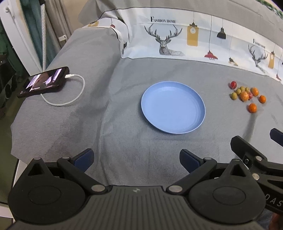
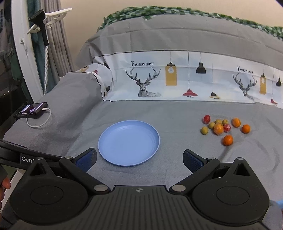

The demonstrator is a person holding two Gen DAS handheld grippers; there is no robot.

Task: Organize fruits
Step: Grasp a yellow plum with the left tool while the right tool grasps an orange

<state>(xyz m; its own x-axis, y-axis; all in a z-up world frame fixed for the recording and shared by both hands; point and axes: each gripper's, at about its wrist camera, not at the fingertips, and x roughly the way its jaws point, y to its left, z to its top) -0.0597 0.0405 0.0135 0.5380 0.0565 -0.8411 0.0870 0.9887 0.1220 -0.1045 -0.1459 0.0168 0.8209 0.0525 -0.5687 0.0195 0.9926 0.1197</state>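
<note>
A grey cloth (image 2: pixel 176 113) covers the whole surface, which looks like a bed or a padded bench (which of the two cannot be told), and it runs up over a raised hump at the back. Across that hump lies a white printed band (image 2: pixel 176 79) with stag heads, hanging lamps and the words "FASHION HOME" printed twice. Above it a green-and-white checked fabric (image 2: pixel 194 13) shows at the top edge against a cream wall. To the left stand grey curtains (image 2: pixel 51 53) and a white frame (image 2: pixel 23 53).

A round blue plate (image 2: pixel 129 142) sits empty in the middle of the cloth. Well apart from it, to the right, the fruits (image 2: pixel 224 128) lie in a loose cluster on the cloth: small orange ones, a few yellow-green ones and two red ones, some touching.

At the far left edge a smartphone (image 1: pixel 44 82) lies with its screen lit, a white charging cable (image 1: pixel 70 92) plugged in and looping over the cloth.

The left gripper (image 1: pixel 136 159) has its jaws spread wide and holds nothing. The right gripper (image 2: pixel 139 159) is likewise wide open and empty, near the plate's front rim. The letters "Gen" are legible on the black bar at the left of the right wrist view.
</note>
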